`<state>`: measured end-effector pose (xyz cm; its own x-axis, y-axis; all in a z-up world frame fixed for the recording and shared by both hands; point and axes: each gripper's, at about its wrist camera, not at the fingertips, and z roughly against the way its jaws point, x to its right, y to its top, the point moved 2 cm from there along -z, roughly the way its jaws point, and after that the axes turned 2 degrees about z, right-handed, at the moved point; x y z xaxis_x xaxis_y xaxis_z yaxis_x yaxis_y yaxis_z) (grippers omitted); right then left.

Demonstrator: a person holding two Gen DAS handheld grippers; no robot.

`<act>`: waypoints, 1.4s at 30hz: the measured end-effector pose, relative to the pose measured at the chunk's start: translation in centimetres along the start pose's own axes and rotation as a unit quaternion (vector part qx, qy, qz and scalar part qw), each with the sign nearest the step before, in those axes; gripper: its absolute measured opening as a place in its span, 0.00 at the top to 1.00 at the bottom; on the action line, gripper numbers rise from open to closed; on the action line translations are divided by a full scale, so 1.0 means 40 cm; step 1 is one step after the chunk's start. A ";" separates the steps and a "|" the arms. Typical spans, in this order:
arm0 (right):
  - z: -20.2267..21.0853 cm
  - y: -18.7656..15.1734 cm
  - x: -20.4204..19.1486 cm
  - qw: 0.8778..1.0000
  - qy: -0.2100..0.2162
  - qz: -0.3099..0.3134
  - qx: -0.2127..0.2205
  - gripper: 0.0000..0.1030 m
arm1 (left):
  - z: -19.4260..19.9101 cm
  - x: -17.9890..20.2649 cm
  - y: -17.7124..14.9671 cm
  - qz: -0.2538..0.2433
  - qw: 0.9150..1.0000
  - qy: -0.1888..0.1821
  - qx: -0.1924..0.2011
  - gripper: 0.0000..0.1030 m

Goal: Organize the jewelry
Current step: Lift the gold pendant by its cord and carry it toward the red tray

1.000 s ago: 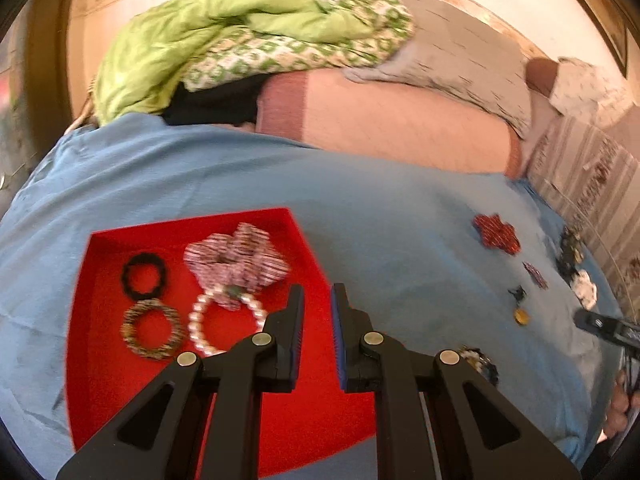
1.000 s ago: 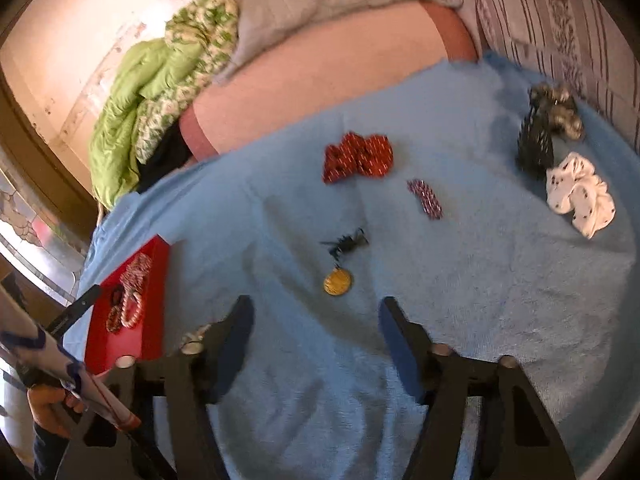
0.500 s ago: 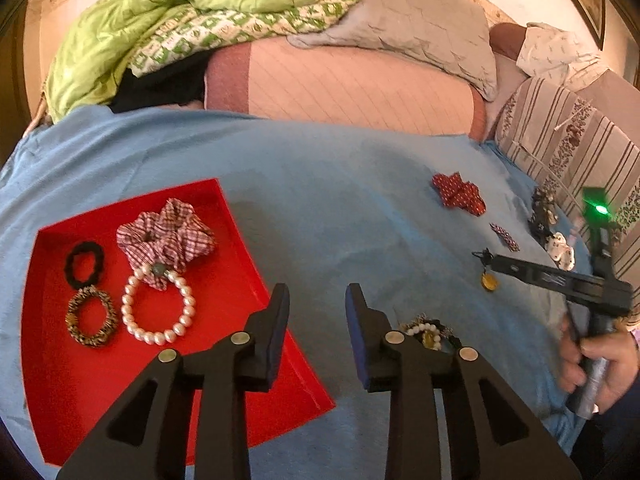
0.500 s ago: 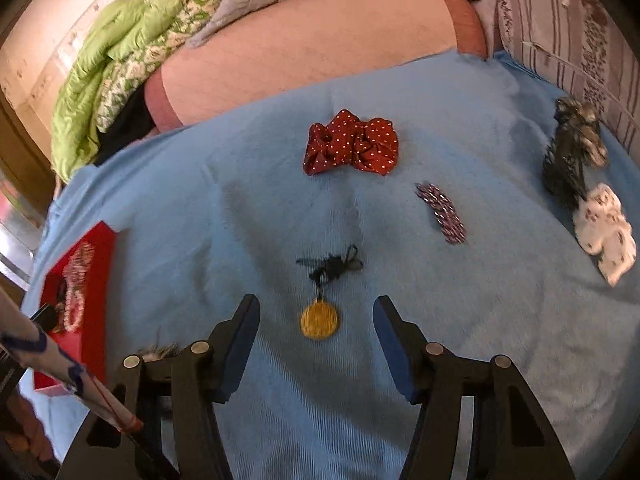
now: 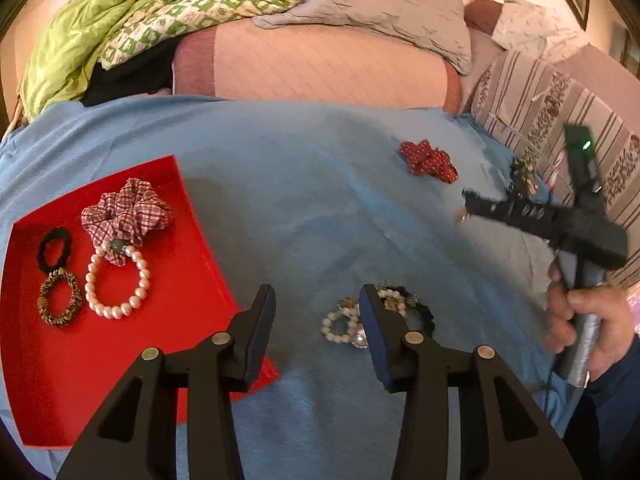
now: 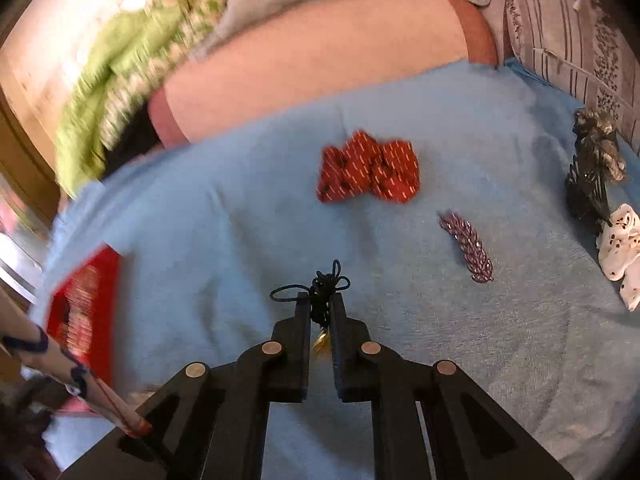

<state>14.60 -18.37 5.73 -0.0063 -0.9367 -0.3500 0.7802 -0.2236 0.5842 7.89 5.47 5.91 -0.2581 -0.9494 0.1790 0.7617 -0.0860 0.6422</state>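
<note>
A: Blue bedspread [image 5: 304, 184]; why the red tray [image 5: 120, 344] at left?

B: Collection point. Left gripper [image 5: 316, 312], jaws just opening, empty, nears the bead cluster [image 5: 344, 320].

A: Right gripper [image 6: 320, 312]?

B: Clamped on the black-corded gold pendant [image 6: 322, 292] for transfer.

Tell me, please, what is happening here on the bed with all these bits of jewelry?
A person is sorting jewelry on a blue sheet with a gripper in each hand. The right gripper has just closed on a black cord with a gold pendant. The left gripper has been opening, nothing between its fingers, just in front of a small heap of bracelets. A red tray already holds a pearl bracelet, a checked scrunchie and two hair ties.
</note>
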 end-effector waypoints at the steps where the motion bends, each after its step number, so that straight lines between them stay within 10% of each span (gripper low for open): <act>1: 0.015 0.000 -0.002 1.000 0.008 -0.001 0.007 0.90 | 0.000 0.012 -0.003 -0.006 1.000 0.001 0.001 0.59; 19: 0.053 -0.005 -0.036 0.998 0.058 0.014 0.012 0.90 | -0.148 0.107 -0.022 -0.062 0.997 0.025 -0.050 0.74; 21: 0.052 -0.004 -0.041 0.998 0.058 0.018 0.014 0.90 | -0.150 0.101 -0.018 -0.059 0.997 0.031 -0.044 0.95; 42: 0.065 -0.007 -0.082 0.996 0.076 0.030 0.027 0.90 | 0.034 0.009 0.081 0.011 0.996 -0.065 0.063 0.96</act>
<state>12.78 -15.95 8.62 0.1373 -0.8982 -0.4175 0.7415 -0.1863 0.6446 9.46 5.27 9.05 -0.3234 -0.9028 0.2836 0.6892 -0.0193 0.7243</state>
